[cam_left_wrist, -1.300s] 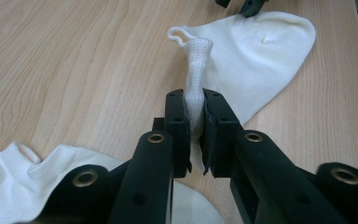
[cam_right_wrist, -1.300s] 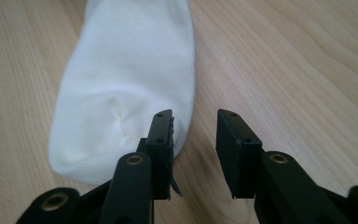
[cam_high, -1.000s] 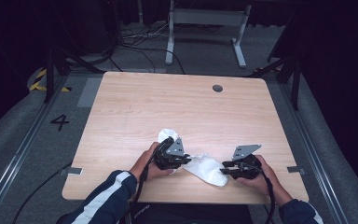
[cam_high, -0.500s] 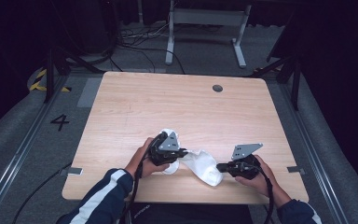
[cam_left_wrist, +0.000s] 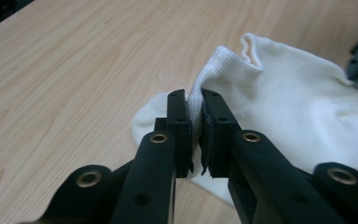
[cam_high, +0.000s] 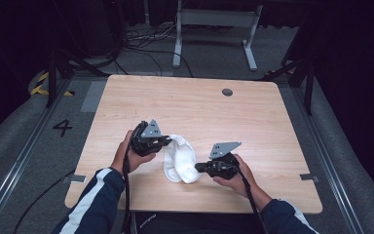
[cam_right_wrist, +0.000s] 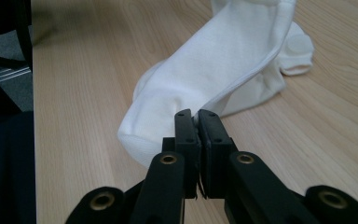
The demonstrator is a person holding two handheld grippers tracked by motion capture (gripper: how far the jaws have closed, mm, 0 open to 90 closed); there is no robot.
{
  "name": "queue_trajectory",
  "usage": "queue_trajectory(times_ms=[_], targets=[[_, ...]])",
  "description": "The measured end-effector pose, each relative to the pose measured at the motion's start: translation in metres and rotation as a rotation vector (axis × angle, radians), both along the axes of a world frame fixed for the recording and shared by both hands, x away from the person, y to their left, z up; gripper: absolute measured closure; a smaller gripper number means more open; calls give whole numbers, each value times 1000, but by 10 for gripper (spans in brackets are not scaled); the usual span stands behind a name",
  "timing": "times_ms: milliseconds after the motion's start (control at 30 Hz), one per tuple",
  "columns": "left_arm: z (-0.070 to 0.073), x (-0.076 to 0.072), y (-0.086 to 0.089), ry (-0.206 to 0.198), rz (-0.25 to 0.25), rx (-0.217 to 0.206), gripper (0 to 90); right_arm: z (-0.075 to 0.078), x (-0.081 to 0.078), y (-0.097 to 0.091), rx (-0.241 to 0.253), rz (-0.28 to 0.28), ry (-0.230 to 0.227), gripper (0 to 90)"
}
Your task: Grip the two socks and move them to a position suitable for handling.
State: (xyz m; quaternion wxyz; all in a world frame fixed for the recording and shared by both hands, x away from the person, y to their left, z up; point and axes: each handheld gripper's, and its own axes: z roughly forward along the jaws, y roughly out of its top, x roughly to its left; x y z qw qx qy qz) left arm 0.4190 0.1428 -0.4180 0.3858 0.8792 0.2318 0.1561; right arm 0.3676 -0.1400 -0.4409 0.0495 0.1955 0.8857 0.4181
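A white fabric sock [cam_high: 179,158] is seen lying on the light wooden table [cam_high: 253,122], near its front edge, between the two hands; in the high view the jaws are too small to be read; in the left gripper view the left gripper [cam_left_wrist: 195,122] is shown clamped on a ribbed fold of the sock [cam_left_wrist: 279,98]; in the right gripper view the right gripper [cam_right_wrist: 198,122] is shown pinched on the sock's near edge [cam_right_wrist: 223,70], the cloth between its pads barely made out; farther off, a round grommet [cam_high: 227,91] is set in the table's back; beyond it, cables on grey carpet are lost in darkness.
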Motion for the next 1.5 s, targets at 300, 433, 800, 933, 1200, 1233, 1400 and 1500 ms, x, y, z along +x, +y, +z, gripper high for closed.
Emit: queue_trajectory(times_ms=[300, 433, 800, 933, 1200, 1233, 1400, 1500], targets=[[-28, 30, -17, 21, 18, 120, 748, -14, 8, 32, -6, -4, 43, 847], [-34, 34, -26, 7, 32, 146, 626, -18, 2, 38, -64, -27, 10, 741], [-11, -22, 9, 44, -23, 23, 550, -14, -2, 12, -21, 7, -65, 614], [-29, -49, 14, 108, -17, 12, 560, -8, 5, 3, 8, -15, -95, 629], [-51, -69, -2, 116, -24, 135, 569, -3, 37, 14, -59, 14, -133, 652], [-51, -69, -2, 116, -24, 135, 569, -3, 41, 16, -64, 14, -145, 652], [-53, -70, 0, 123, -17, 103, 576, -6, 62, 30, -55, 47, -162, 631], [-54, -70, -3, 125, -16, 89, 591, -10, 75, 37, -50, 47, -154, 646]])
